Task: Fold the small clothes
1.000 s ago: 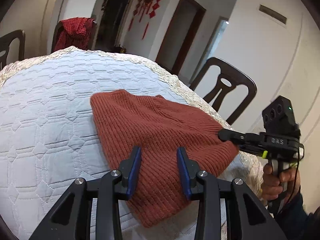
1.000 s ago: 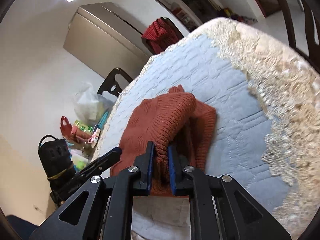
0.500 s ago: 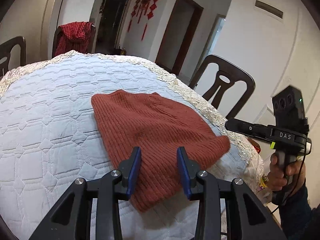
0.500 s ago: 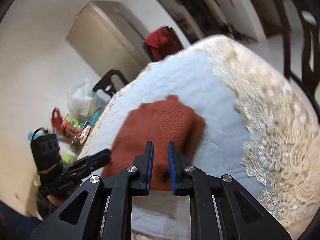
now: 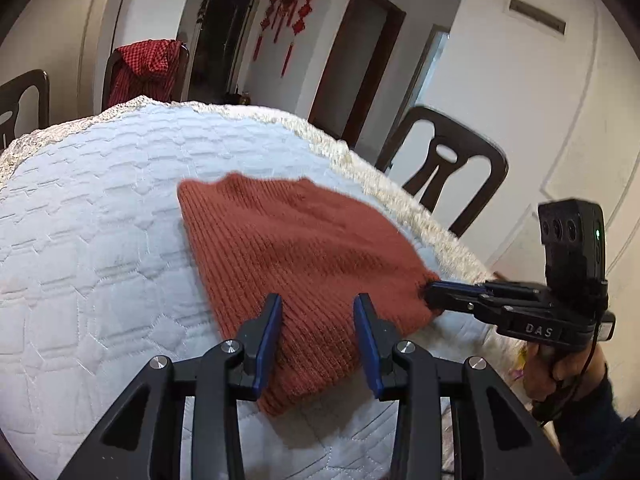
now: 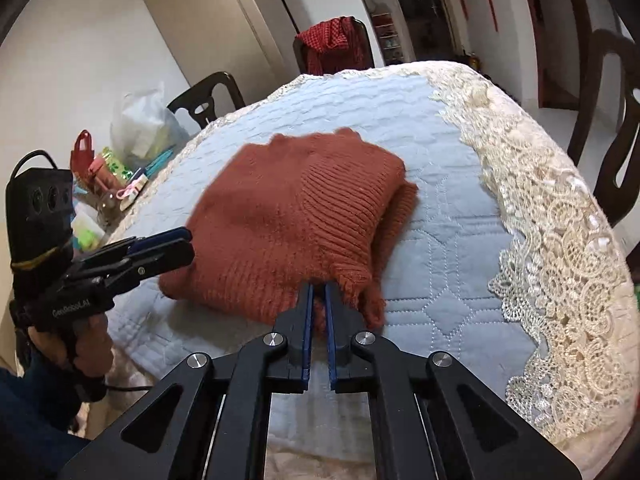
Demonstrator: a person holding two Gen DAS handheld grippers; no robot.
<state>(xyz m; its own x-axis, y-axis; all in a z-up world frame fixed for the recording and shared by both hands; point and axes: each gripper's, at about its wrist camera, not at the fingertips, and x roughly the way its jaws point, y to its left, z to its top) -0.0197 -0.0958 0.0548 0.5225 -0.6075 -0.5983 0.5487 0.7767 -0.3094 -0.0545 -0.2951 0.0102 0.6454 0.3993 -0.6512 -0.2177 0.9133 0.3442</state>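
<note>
A rust-red knit garment [image 5: 304, 248] lies folded on the quilted pale-blue table cover [image 5: 100, 240]. My left gripper [image 5: 318, 320] hovers open over its near edge, with the knit showing between the blue pads. In the right wrist view the left gripper [image 6: 182, 242] points at the left side of the garment [image 6: 288, 216]. My right gripper [image 6: 318, 300] is closing, its jaws nearly together with the garment's ribbed near corner pinched between them. From the left wrist view, the right gripper [image 5: 434, 298] meets the garment's right corner.
A cream lace border [image 6: 560, 240] rims the round table. Dark wooden chairs [image 5: 444, 172] stand around it, one draped with a red checked cloth [image 5: 148, 68]. Plastic bags and small items [image 6: 140, 124] crowd the far left. A person's hand [image 5: 560, 368] holds the right gripper.
The right gripper let the garment drop flat, drew back off the table edge, rolled, then came back to the corner and closed on it. The left gripper stayed put and open.
</note>
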